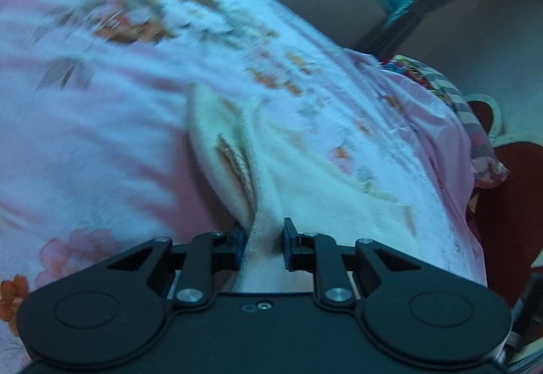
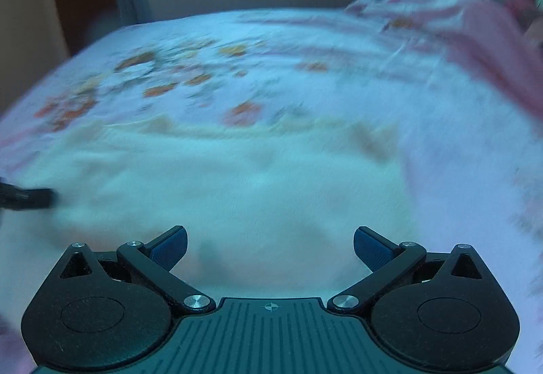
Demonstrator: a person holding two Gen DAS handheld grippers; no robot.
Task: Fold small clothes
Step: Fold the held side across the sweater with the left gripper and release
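so my left gripper (image 1: 263, 240) is pinched on the near edge of the cream garment (image 1: 271, 170) spread on the floral bedsheet (image 1: 101, 85), running away ahead, while my right gripper (image 2: 270, 247) hangs wide apart over its middle.

Dim bluish cast; motion blur; fisheye warp

Motion blur smears the bedspread (image 1: 101, 75) and its flowers in both views. The cream garment (image 1: 271, 177) loses its near edge behind the left hand-held gripper (image 1: 263, 243). In the right view a dark shape (image 2: 25, 197) left of the garment is cut off by the picture's edge and cannot be identified.
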